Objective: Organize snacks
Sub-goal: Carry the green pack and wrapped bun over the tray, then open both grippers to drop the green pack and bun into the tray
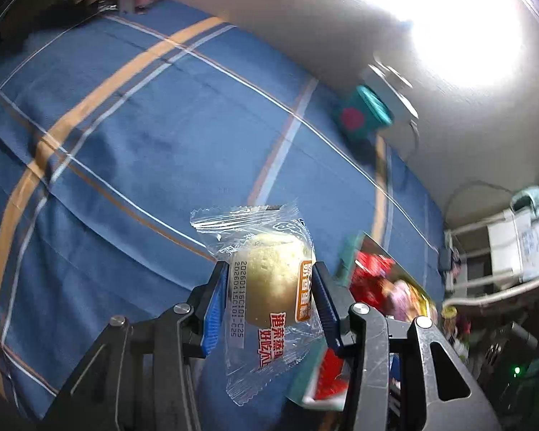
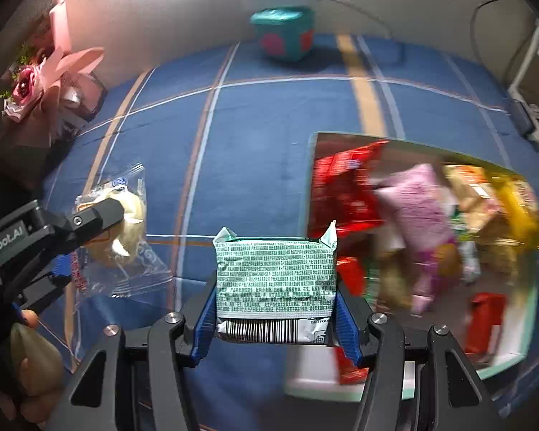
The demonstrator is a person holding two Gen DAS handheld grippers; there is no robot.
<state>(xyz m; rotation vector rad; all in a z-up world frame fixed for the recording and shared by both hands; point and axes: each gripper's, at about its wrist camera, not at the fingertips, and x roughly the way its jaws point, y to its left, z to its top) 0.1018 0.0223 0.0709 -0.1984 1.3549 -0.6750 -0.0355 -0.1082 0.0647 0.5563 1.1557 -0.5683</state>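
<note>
Left gripper (image 1: pixel 269 301) clamped on a round yellow cake in a clear plastic wrapper (image 1: pixel 269 287), held above the blue checked bedspread (image 1: pixel 133 136). Right gripper (image 2: pixel 275 309) closed around a green-and-white printed snack packet (image 2: pixel 275 276), raised beside the left edge of a pale-rimmed box of mixed snacks (image 2: pixel 413 384). Teal cube with pink dots (image 2: pixel 284 34) at the far edge by the wall.

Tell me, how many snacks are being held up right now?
2. A round cake in clear wrap sits in the left gripper; a green-and-white packet sits in the right gripper. More snacks lie in the tray.
</note>
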